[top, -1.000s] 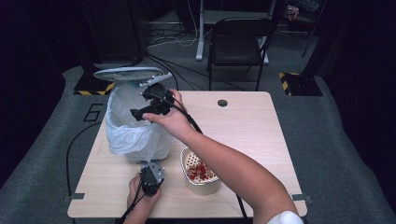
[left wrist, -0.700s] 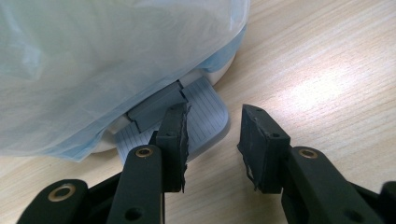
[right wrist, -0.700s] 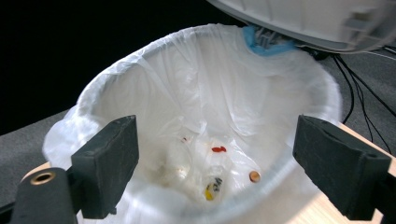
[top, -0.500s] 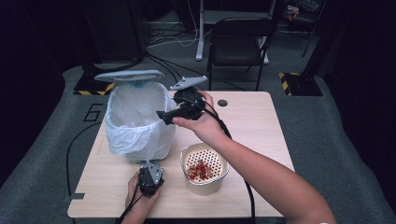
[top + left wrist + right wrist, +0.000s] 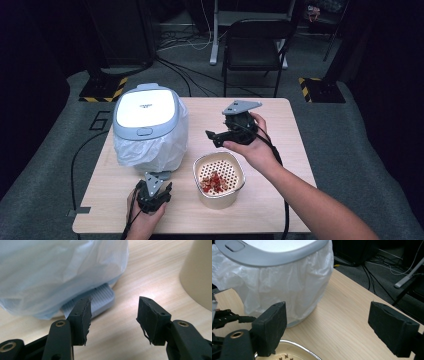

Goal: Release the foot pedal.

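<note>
A grey pedal bin (image 5: 145, 112) lined with a white plastic bag (image 5: 150, 147) stands at the table's left, its lid down. My left gripper (image 5: 156, 186) sits low at the bin's foot. Its jaws have just been opening, and in the left gripper view (image 5: 113, 307) they stand apart with nothing between them, the bin's ribbed pedal (image 5: 100, 296) just beyond the tips. My right gripper (image 5: 214, 136) hovers open and empty to the right of the bin, above a beige strainer cup (image 5: 219, 197) with red scraps inside. The right gripper view (image 5: 327, 312) looks across at the bagged bin (image 5: 287, 287).
The wooden table (image 5: 280, 135) has bare room at the right and back. A black chair (image 5: 255, 45) stands behind it, with cables on the floor. In the right gripper view the strainer's rim (image 5: 294, 346) shows at the bottom and the left gripper (image 5: 227, 317) at far left.
The bin's lid has dropped from raised to closed. My right gripper has swung right, away from over the bin. The left gripper's jaws have opened and it has lifted slightly off the pedal.
</note>
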`<state>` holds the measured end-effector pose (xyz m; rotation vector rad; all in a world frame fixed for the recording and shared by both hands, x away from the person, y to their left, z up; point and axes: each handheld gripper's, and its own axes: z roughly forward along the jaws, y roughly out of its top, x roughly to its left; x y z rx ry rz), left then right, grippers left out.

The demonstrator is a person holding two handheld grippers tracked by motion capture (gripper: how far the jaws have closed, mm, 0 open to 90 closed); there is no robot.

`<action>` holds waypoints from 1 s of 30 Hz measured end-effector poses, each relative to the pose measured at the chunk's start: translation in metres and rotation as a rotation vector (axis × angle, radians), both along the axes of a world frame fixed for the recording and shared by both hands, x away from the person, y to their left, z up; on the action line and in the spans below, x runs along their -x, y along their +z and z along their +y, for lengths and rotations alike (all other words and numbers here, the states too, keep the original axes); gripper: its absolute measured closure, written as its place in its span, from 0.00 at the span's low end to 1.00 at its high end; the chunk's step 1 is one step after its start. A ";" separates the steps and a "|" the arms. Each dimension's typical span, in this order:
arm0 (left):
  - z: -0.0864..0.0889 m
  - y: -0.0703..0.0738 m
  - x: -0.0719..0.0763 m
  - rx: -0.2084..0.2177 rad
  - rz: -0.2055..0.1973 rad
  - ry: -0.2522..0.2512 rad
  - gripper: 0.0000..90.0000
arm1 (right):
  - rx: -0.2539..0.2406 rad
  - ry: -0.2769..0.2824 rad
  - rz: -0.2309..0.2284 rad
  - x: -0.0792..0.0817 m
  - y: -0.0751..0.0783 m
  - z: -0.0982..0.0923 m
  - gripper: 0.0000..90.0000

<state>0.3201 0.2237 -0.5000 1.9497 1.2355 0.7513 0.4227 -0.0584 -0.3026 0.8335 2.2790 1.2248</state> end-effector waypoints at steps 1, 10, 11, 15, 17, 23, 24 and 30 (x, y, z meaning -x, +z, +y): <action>0.001 0.001 0.000 0.011 0.021 -0.007 0.50 | 0.003 -0.005 0.004 0.001 -0.002 -0.003 0.17; 0.016 0.009 0.001 0.059 0.105 -0.029 0.48 | 0.018 -0.055 0.002 0.006 -0.017 -0.030 0.17; 0.019 0.010 0.001 0.058 0.116 -0.037 0.48 | 0.020 -0.060 0.007 0.007 -0.019 -0.033 0.17; 0.026 0.011 0.002 0.058 0.123 -0.051 0.48 | 0.022 -0.082 0.027 0.007 -0.026 -0.046 0.18; 0.030 0.011 0.002 0.072 0.144 -0.066 0.47 | 0.035 -0.095 0.024 0.007 -0.030 -0.053 0.19; 0.044 0.009 0.005 0.095 0.178 -0.097 0.46 | 0.043 -0.100 0.037 0.011 -0.046 -0.067 0.21; 0.046 0.009 0.005 0.099 0.179 -0.093 0.46 | 0.043 -0.103 0.038 0.012 -0.050 -0.069 0.21; 0.062 0.007 0.006 0.143 0.172 -0.045 0.46 | 0.035 -0.119 0.064 0.016 -0.070 -0.075 0.22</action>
